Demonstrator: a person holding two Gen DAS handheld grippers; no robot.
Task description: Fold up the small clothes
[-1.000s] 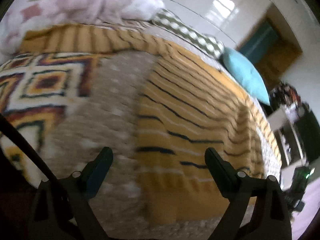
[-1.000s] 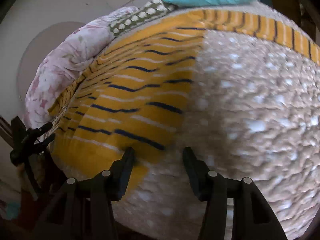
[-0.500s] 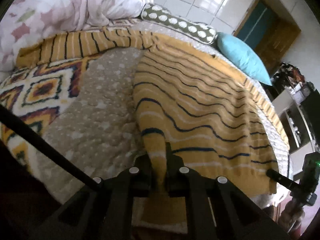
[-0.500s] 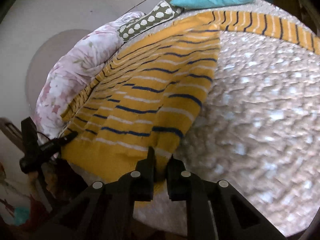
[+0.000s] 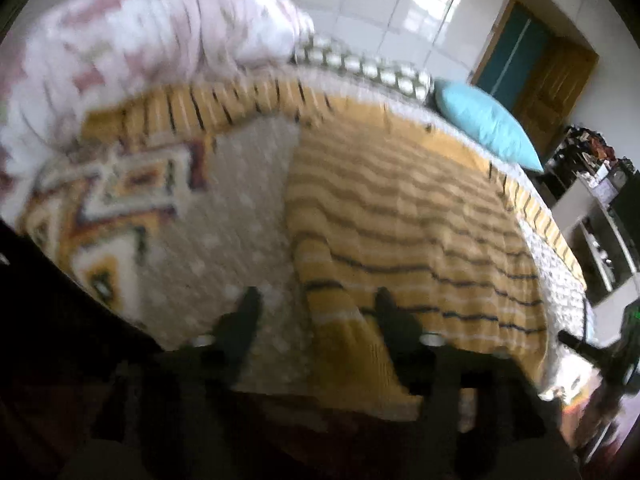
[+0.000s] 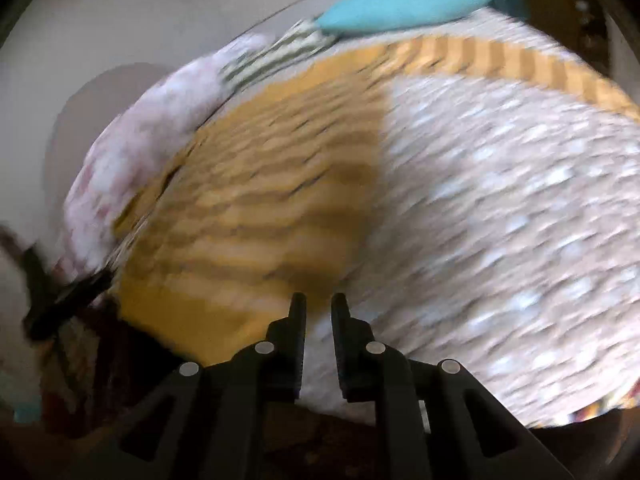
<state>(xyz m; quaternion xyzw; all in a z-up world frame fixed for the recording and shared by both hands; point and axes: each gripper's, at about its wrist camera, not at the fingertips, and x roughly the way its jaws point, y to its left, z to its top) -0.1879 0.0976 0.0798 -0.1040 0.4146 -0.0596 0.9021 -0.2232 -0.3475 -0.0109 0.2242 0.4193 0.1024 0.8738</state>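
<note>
Left gripper: your left gripper (image 5: 316, 300) has its fingers spread wide apart, nothing pinched between them. The near edge of the yellow striped garment (image 5: 400, 240) sits in the gap, with a ridge of it running up between the fingers. Pretty blurry, so whether the tips touch the cloth I can't tell.

Right gripper: your right gripper (image 6: 319, 308) has its fingers nearly together, just a narrow slot left. The slot sits right at the line where the yellow striped garment (image 6: 260, 208) meets the beige dotted quilt (image 6: 500, 220). Cloth shows in the gap, but whether it's actually pinched I can't tell, it's all motion smear.

Garment: spread flat on the beige dotted quilt (image 5: 240, 220) on the bed, its near hem close to both tools.

Other stuff: patterned blanket (image 5: 108, 200) off to the left, pink floral duvet (image 5: 140, 40) bunched at the far side, spotted pillow (image 5: 360, 64) and teal pillow (image 5: 484, 124) beyond the garment.

Far right: a wooden door (image 5: 552, 80).
</note>
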